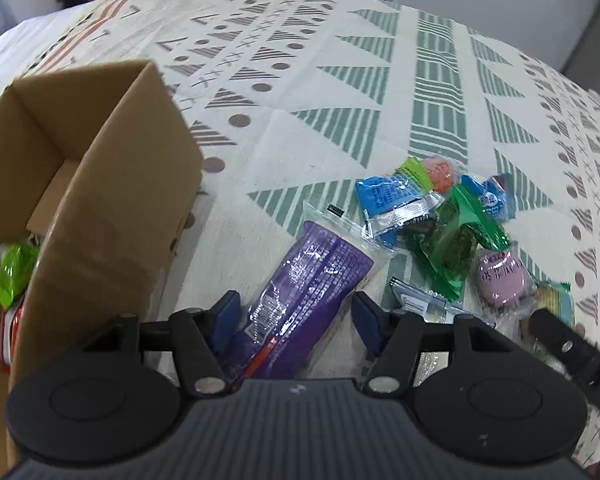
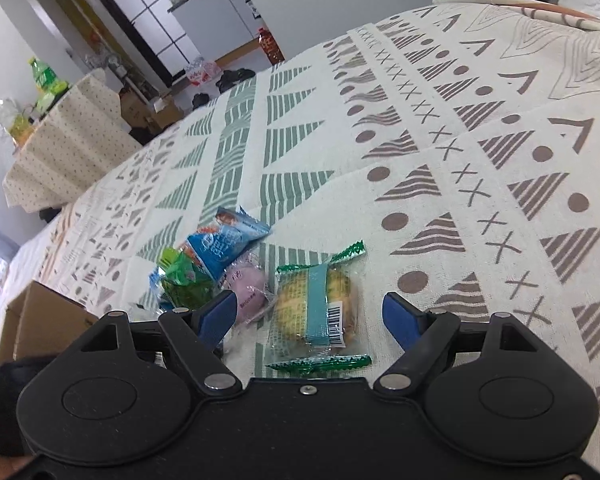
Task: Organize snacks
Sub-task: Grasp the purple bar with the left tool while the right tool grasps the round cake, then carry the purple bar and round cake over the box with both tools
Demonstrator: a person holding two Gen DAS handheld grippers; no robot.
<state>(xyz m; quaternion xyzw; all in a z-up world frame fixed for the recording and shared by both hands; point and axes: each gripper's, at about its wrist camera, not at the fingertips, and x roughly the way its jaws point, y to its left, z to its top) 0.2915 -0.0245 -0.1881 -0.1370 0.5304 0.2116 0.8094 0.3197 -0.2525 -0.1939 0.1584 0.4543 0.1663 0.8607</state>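
Observation:
In the left wrist view, my left gripper point(image 1: 296, 316) is open, its blue pads on either side of a long purple snack packet point(image 1: 300, 288) lying on the patterned cloth. A cardboard box point(image 1: 112, 208) stands to the left, with a green packet point(image 1: 14, 272) inside. A pile of blue point(image 1: 392, 200), green point(image 1: 456, 240) and pink point(image 1: 500, 278) snacks lies to the right. In the right wrist view, my right gripper point(image 2: 312, 318) is open around a clear-wrapped yellow cake with a teal band point(image 2: 316, 312). The pink snack point(image 2: 246, 290) and blue packets point(image 2: 220, 246) lie just left of it.
The patterned cloth point(image 1: 340, 80) covers a wide surface that extends far beyond the snacks. The right gripper's black body point(image 1: 572, 352) shows at the lower right of the left wrist view. The box corner point(image 2: 40, 320) shows at the left of the right wrist view.

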